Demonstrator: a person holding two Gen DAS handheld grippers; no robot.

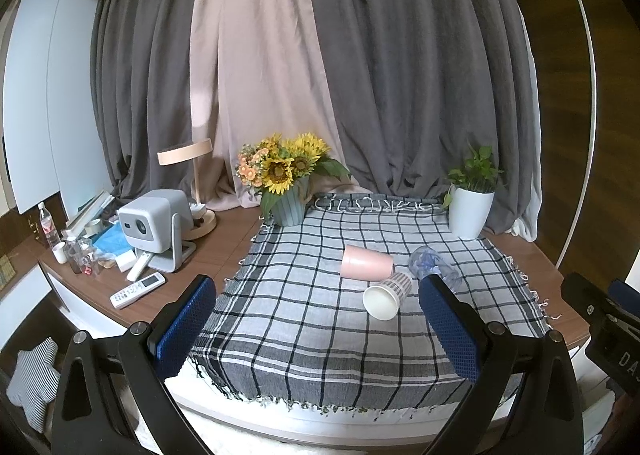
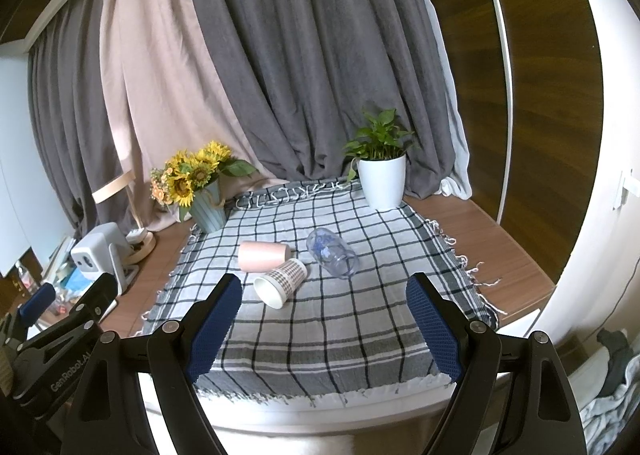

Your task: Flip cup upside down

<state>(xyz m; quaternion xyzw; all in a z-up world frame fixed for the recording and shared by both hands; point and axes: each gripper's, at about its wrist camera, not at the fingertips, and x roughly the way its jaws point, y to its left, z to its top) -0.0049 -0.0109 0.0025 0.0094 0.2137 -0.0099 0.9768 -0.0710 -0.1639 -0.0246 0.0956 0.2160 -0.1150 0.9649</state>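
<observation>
Three cups lie on their sides on a checked cloth point(image 1: 304, 319). A pink cup point(image 1: 366, 262) point(image 2: 264, 255) lies at the back. A paper cup with a houndstooth pattern point(image 1: 388, 295) point(image 2: 281, 281) lies in front of it, with its white mouth toward me. A clear glass cup with blue print point(image 1: 434, 265) point(image 2: 332, 253) lies to the right. My left gripper point(image 1: 316, 331) is open and empty, well short of the cups. My right gripper point(image 2: 324, 329) is open and empty, also in front of them.
A sunflower vase point(image 1: 288, 183) point(image 2: 200, 187) and a white potted plant point(image 1: 472, 199) point(image 2: 380, 171) stand at the cloth's back corners. A projector point(image 1: 156, 223), remotes point(image 1: 136, 289), bottles and a lamp point(image 1: 188, 159) crowd the desk's left side. Curtains hang behind.
</observation>
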